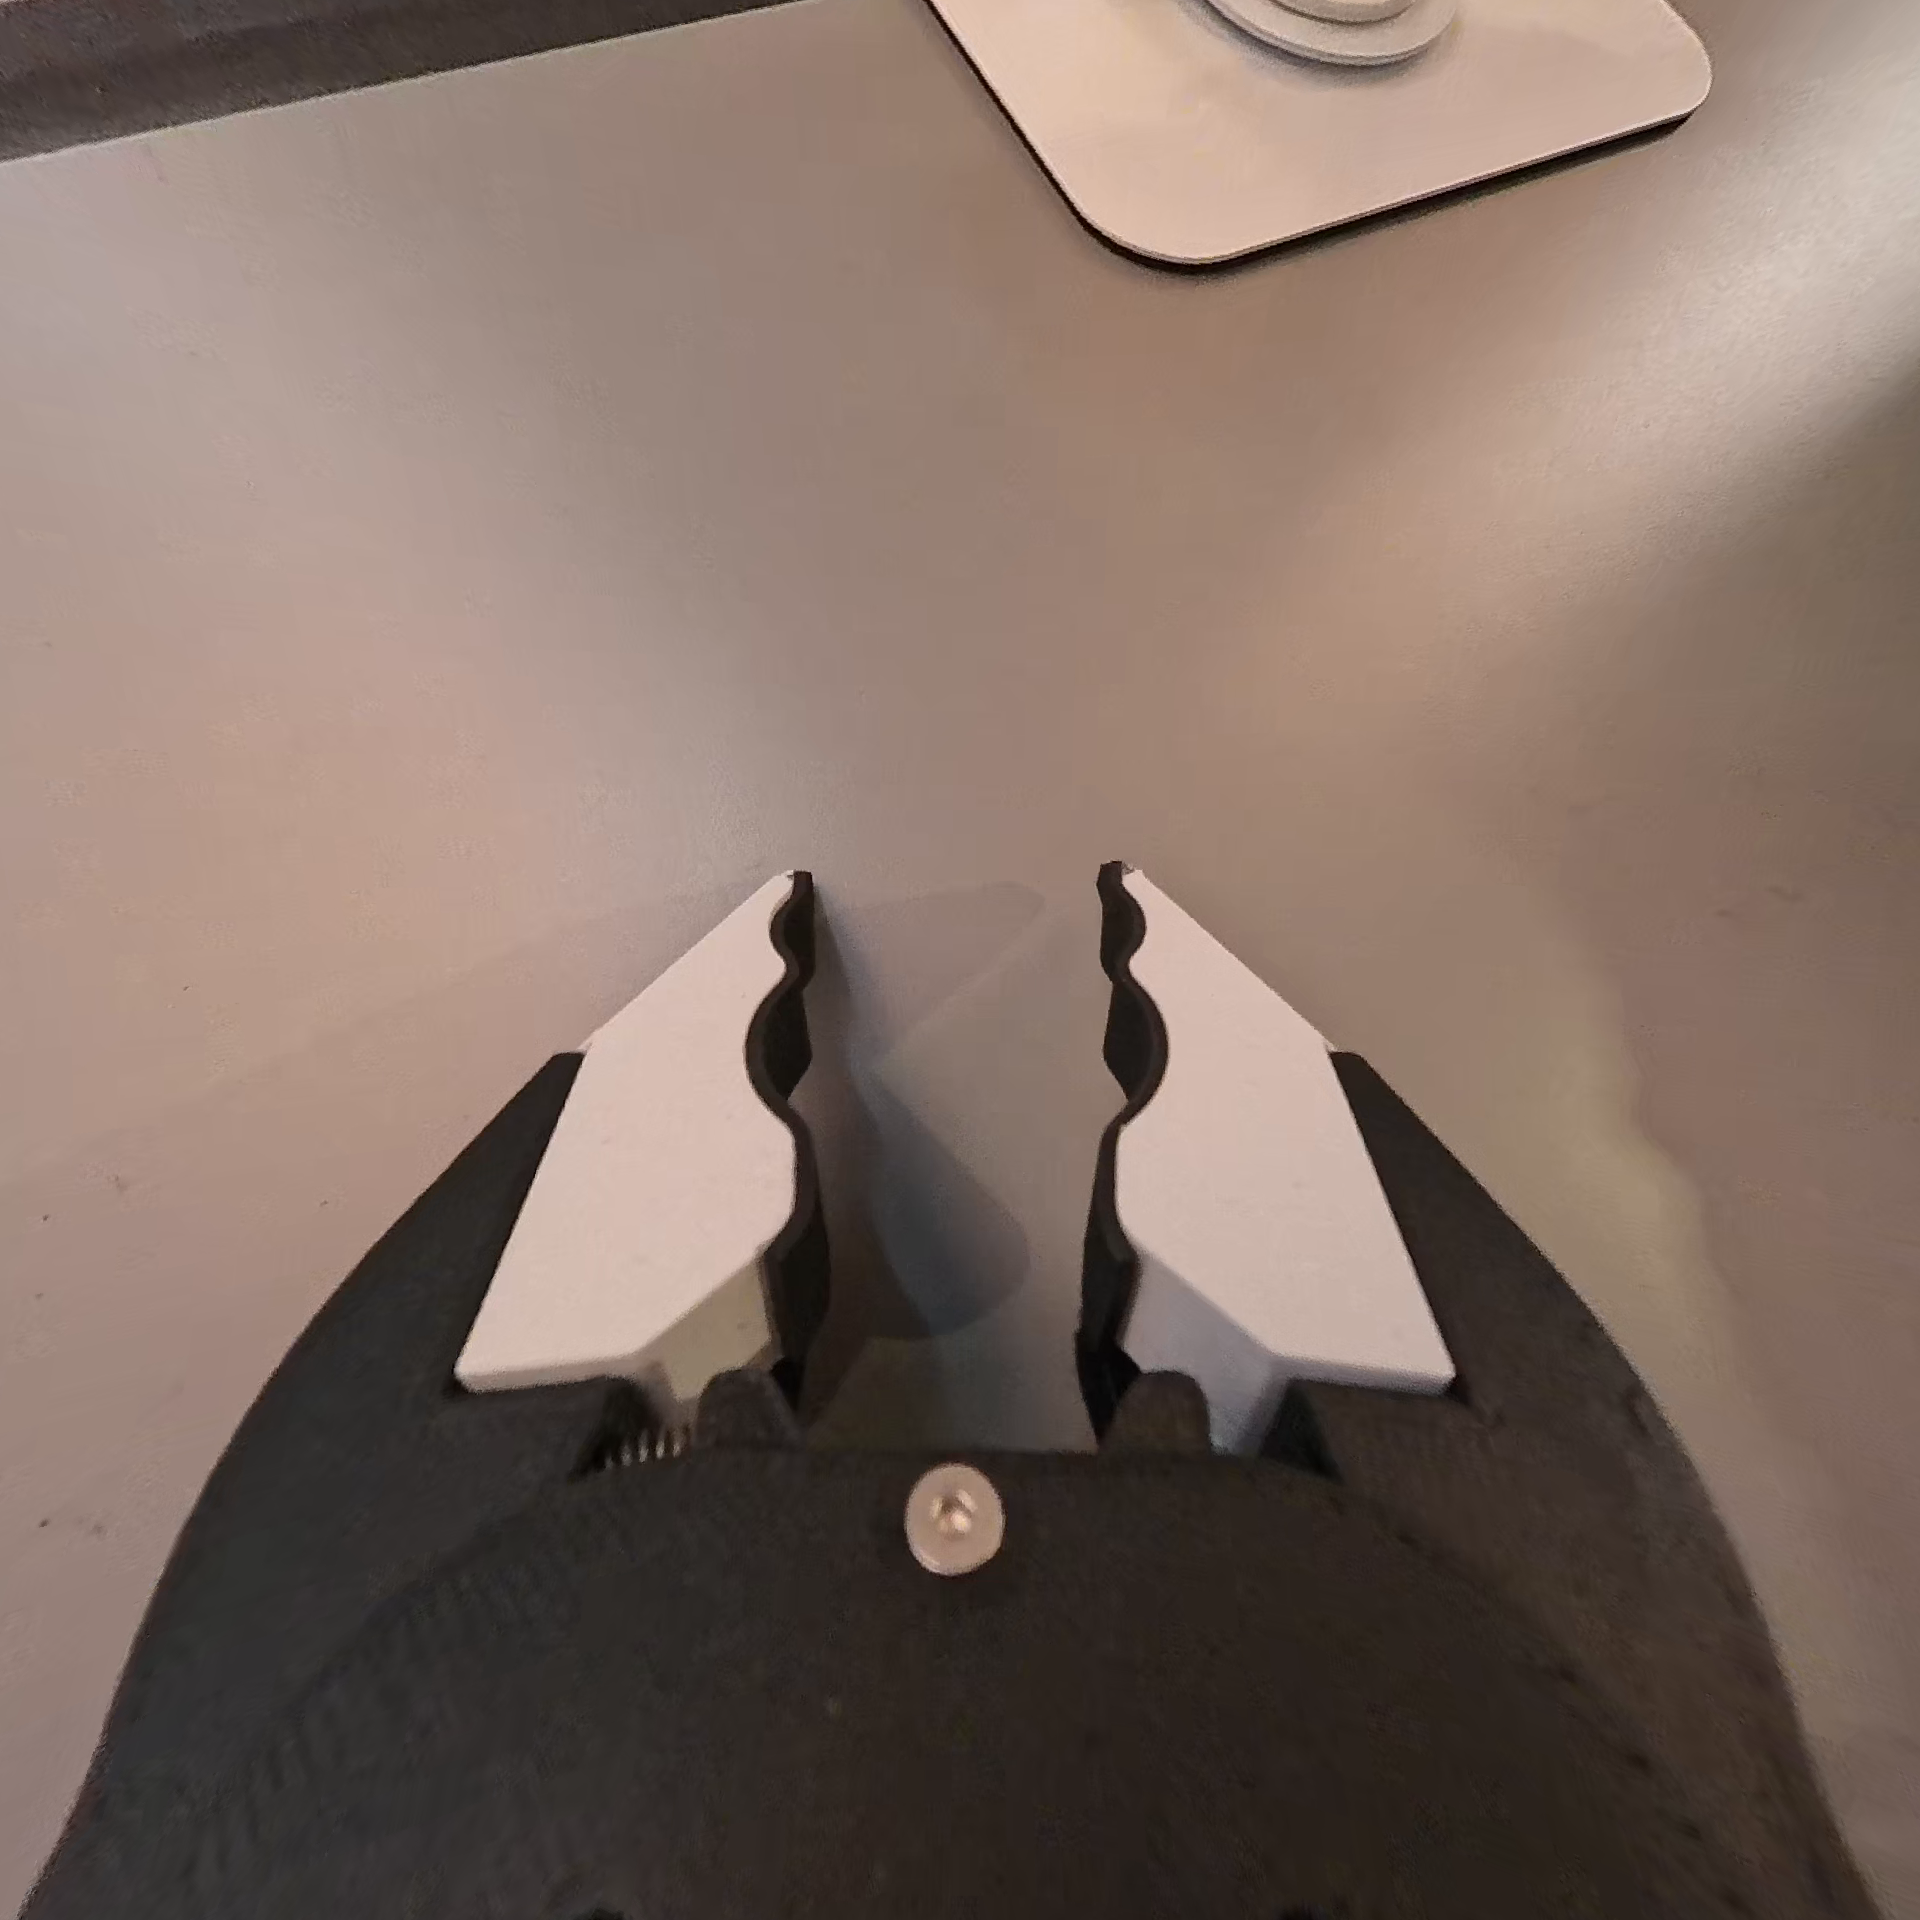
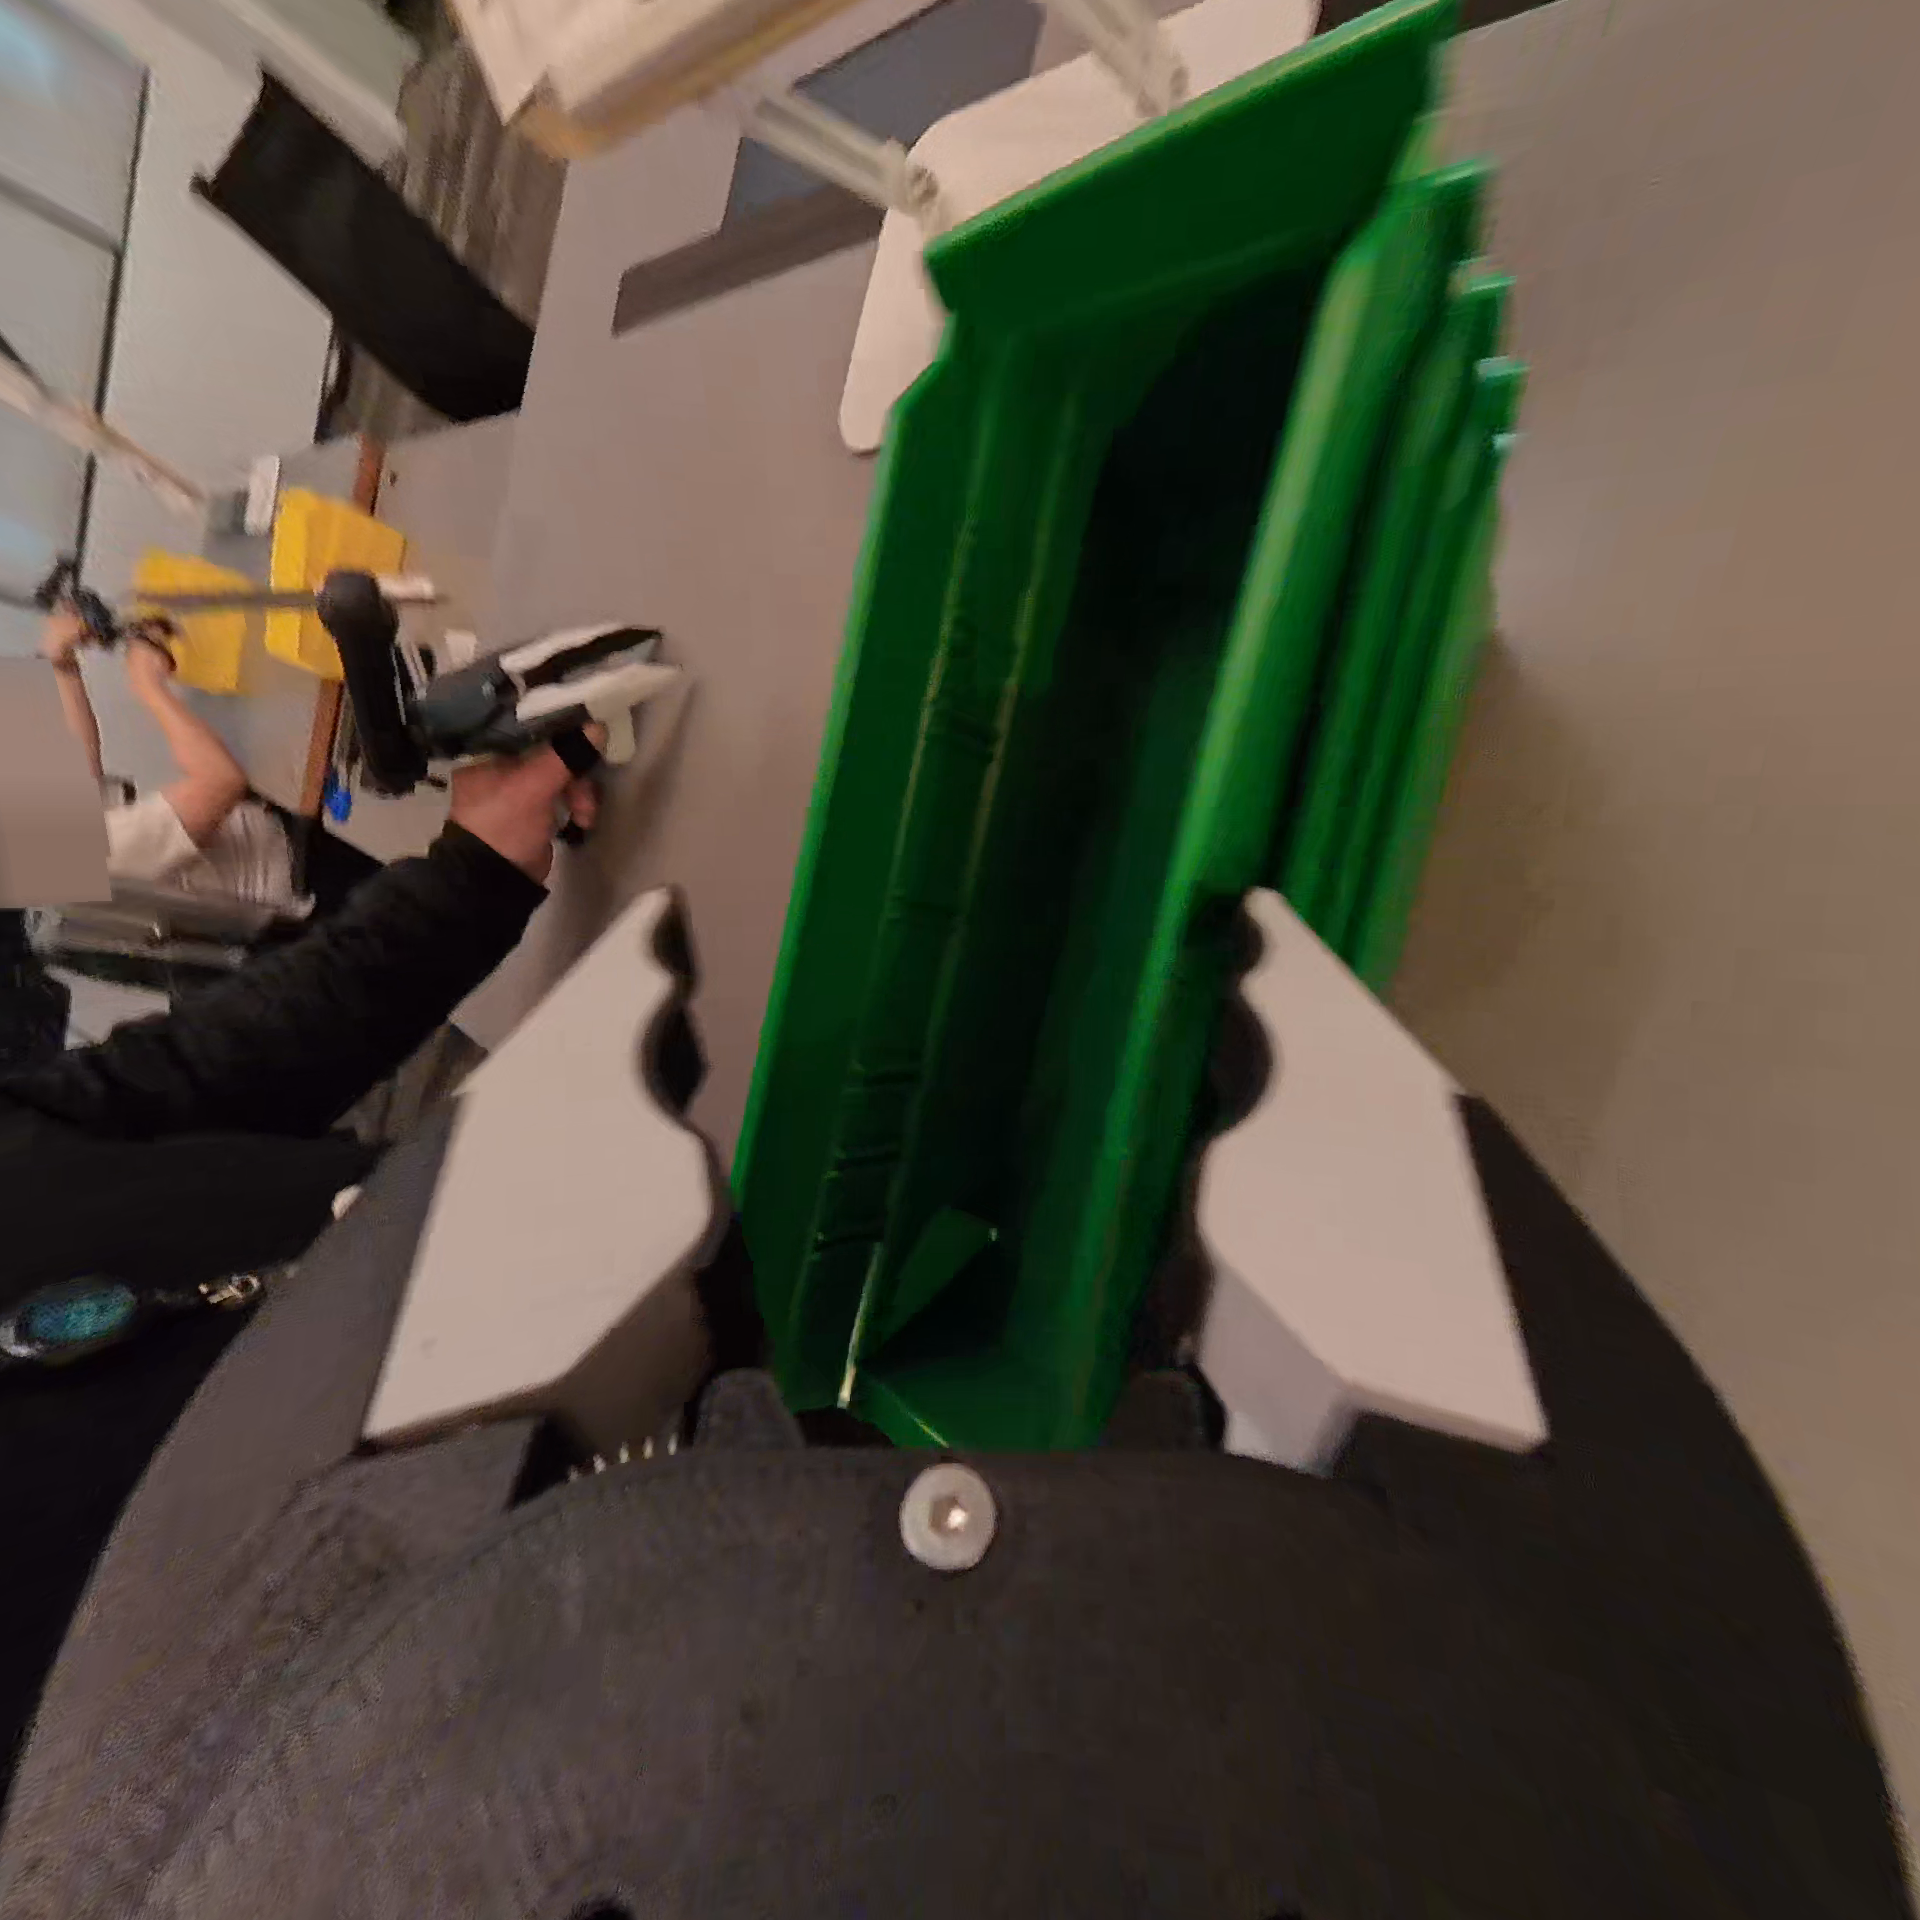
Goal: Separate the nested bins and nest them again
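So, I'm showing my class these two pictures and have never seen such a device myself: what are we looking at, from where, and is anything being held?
A person holds a hand-operated two-finger gripper in each hand, each with a camera looking forward along its fingers. The left wrist view shows the left gripper open and empty above a grey table, with a pale flat stand base at the far edge. The right wrist view, tilted sideways and blurred, shows the right gripper with a green bin between its fingers; I cannot tell whether they clamp it. More green bins sit beside it. Farther off, a hand holds the left gripper.
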A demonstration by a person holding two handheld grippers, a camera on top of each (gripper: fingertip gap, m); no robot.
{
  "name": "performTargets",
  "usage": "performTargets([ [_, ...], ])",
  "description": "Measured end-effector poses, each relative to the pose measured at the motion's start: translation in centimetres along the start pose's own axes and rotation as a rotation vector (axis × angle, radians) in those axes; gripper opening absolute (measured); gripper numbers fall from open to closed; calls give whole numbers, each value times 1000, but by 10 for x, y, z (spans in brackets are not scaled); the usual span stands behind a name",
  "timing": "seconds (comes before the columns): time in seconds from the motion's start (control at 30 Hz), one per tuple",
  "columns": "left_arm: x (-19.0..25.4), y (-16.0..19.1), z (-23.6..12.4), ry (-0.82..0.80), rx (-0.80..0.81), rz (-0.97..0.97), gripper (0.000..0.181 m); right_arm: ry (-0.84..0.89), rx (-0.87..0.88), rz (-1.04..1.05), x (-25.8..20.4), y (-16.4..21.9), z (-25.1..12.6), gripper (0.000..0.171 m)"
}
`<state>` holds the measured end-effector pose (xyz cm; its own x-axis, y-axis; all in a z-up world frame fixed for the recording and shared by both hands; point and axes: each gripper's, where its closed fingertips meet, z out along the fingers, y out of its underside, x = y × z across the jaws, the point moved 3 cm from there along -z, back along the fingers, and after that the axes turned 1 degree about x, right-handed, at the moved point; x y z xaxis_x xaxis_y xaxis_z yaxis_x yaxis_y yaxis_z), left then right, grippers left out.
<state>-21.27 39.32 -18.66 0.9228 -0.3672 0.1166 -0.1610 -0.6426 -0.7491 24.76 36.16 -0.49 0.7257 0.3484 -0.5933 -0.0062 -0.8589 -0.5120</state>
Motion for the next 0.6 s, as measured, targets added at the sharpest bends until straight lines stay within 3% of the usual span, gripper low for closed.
performTargets([
  [0.07,1,0,0,-3,-2,4,56,61,-11,-55,1,-3,-8,82],
  [0.23,31,-10,2,44,15,15,61,180,-36,-170,3,-12,-21,92],
  [0.3,53,-21,3,91,21,32,65,169,-9,-134,14,-12,-26,103],
  [0.4,103,-46,3,232,44,6,71,96,37,-80,30,-8,-30,113],
  [0.6,255,-93,-6,704,18,-186,89,-275,101,85,43,8,-10,127],
])
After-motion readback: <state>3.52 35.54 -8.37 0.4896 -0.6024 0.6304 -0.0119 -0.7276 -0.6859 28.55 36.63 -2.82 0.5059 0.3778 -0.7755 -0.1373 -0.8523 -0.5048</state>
